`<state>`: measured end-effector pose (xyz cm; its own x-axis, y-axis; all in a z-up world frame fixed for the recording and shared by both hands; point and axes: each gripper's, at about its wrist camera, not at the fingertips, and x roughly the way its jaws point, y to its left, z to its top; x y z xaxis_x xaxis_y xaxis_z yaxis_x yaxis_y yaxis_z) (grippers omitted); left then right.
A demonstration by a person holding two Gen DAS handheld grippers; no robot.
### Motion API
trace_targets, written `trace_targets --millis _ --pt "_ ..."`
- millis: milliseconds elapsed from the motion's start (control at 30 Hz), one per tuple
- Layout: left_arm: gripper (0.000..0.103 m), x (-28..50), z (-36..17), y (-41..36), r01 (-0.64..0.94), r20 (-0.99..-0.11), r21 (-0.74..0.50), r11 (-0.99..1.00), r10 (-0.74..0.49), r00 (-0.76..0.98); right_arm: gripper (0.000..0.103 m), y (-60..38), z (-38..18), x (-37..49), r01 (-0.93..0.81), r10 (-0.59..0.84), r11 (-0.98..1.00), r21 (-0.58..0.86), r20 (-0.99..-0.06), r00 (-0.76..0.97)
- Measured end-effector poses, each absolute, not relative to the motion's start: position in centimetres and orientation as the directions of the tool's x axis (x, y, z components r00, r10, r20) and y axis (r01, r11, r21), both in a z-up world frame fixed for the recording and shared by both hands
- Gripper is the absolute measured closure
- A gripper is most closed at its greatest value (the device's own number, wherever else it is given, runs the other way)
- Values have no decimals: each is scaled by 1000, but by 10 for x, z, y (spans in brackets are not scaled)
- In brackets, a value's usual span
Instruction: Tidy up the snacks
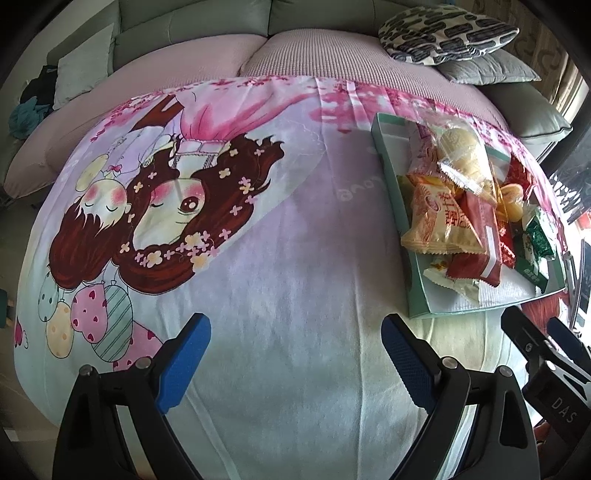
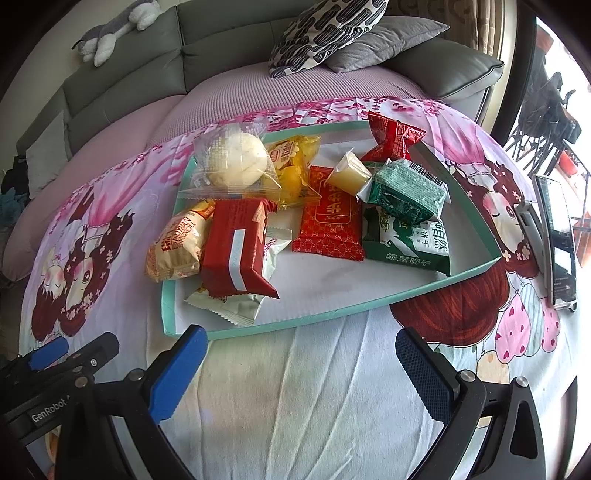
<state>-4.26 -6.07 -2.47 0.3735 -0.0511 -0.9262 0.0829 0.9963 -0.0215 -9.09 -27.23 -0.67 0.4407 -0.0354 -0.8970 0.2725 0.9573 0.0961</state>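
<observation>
Both grippers idle, snacks piled in tray.
Left gripper (image 1: 295,354) and right gripper (image 2: 301,365) stood wide open, empty, near the tray (image 2: 295,325)'s front edge; stacked red packet (image 2: 236,247) and bun (image 2: 236,162) risked sliding out if nudged.

Daylight entered from the right, blowing out that edge in both views. Fisheye distortion bulged the scene, corners vignetted black. Shadows were soft; focus stayed reasonably sharp.

A home living room: a grey sectional sofa (image 2: 122,66) with patterned throw cushions (image 2: 325,33), a plush toy (image 2: 110,33) on its backrest, and a cartoon-print cloth (image 1: 258,240) spread over the tabletop
</observation>
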Motion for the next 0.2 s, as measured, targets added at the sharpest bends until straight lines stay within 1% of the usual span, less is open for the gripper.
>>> trace_targets --millis 200 --pt "9 -43 -23 -62 89 -923 -26 996 -58 381 0 -272 -7 -91 273 -36 957 96 -897 440"
